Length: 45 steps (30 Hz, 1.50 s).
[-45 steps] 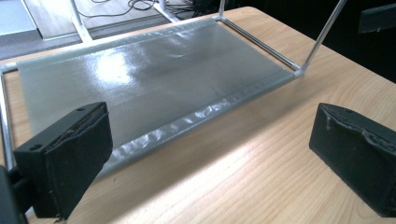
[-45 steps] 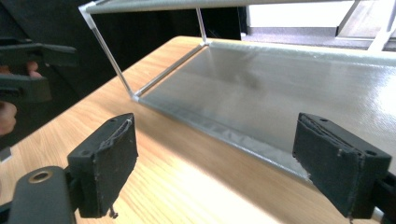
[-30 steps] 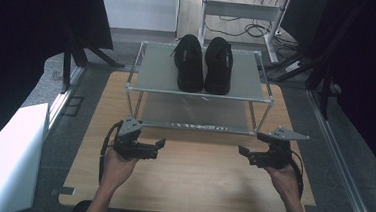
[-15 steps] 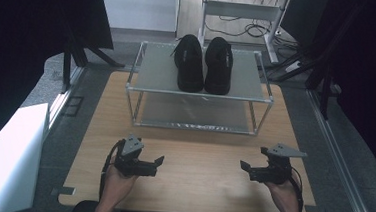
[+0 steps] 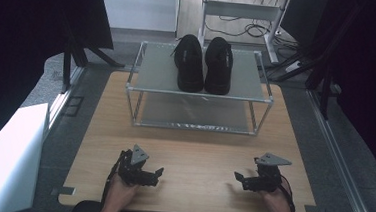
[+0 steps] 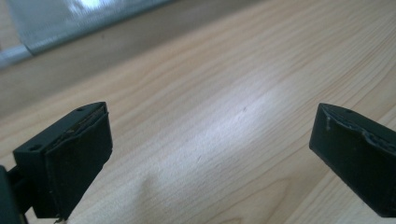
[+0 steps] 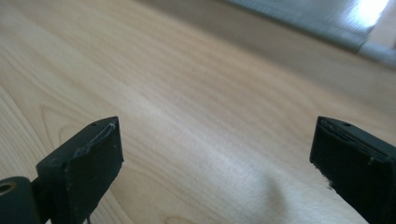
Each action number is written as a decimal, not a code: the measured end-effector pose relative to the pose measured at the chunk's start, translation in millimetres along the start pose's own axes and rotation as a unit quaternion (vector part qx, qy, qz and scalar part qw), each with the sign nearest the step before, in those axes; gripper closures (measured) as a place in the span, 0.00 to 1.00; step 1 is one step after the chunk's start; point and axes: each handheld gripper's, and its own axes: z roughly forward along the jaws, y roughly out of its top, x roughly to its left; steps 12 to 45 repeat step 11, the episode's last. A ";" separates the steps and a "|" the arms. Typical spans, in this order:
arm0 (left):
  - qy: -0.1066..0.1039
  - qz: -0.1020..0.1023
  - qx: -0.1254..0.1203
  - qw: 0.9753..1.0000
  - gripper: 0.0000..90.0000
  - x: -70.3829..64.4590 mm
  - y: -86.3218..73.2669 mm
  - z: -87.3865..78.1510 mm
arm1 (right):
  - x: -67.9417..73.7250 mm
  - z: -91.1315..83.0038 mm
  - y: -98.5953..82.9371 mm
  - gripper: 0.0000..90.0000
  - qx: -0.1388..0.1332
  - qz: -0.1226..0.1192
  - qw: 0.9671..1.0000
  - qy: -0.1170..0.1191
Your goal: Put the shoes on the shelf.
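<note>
Soft overhead light falls on the pale wooden worktop (image 5: 193, 151), while the room's edges sink into near-black. Both gripper views show white glare on the blurred grey metal shoe rack (image 6: 84, 18).

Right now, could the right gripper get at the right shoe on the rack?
Probably yes. The right gripper is open and empty near the table's front edge, and bare wood lies between it and the rack. The right shoe sits on the open top shelf, nothing over it.
</note>
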 end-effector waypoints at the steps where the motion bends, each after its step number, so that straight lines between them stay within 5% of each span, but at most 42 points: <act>1: 0.000 0.000 0.000 1.000 0.00 0.0 0.0 0.0 | 0.0 0.0 0.0 0.03 0.000 0.000 1.000 0.000; 10: 0.009 0.018 0.039 0.999 0.00 -5.6 -2.9 13.5 | 4.9 14.2 -8.1 0.03 0.048 -0.026 0.998 0.009; 45: 0.009 0.018 0.039 0.999 0.00 -5.6 -2.9 13.5 | 4.9 14.2 -8.1 0.03 0.048 -0.026 0.998 0.009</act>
